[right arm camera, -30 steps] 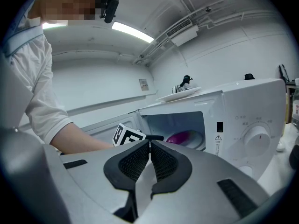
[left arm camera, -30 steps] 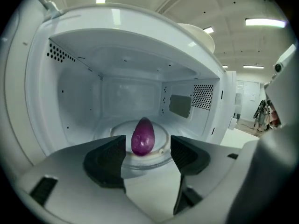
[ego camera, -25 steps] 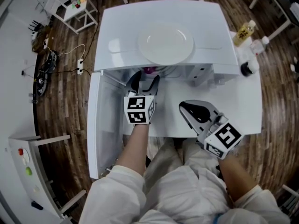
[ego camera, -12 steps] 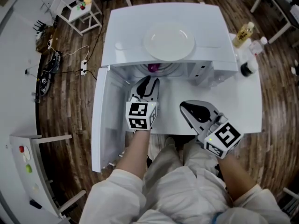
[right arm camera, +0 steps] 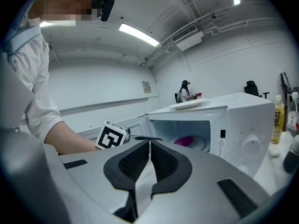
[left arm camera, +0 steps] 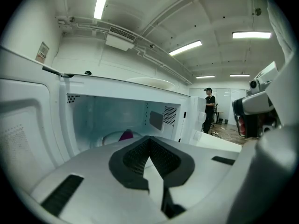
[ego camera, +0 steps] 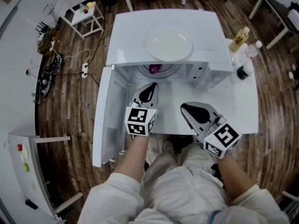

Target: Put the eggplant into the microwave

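The purple eggplant [ego camera: 153,69] lies on the turntable inside the open white microwave [ego camera: 126,36]; it also shows as a purple shape in the left gripper view [left arm camera: 126,135] and the right gripper view [right arm camera: 189,140]. My left gripper [ego camera: 150,88] hovers in front of the cavity mouth, drawn back from the eggplant, with its jaws shut and nothing between them [left arm camera: 149,140]. My right gripper [ego camera: 187,107] sits lower right, in front of the control panel, also shut and empty [right arm camera: 149,143]. The microwave door [ego camera: 105,120] hangs open to the left.
A white plate [ego camera: 169,44] rests on top of the microwave. A yellow-labelled bottle [ego camera: 241,36] and a dark-capped jar [ego camera: 242,72] stand on the table at the right. A person [left arm camera: 209,108] stands far off. A small table [ego camera: 84,13] and cables lie at the upper left.
The left gripper pulled back out of the microwave toward me and its jaws went from open to shut. The eggplant stayed inside. The right gripper hardly moved.
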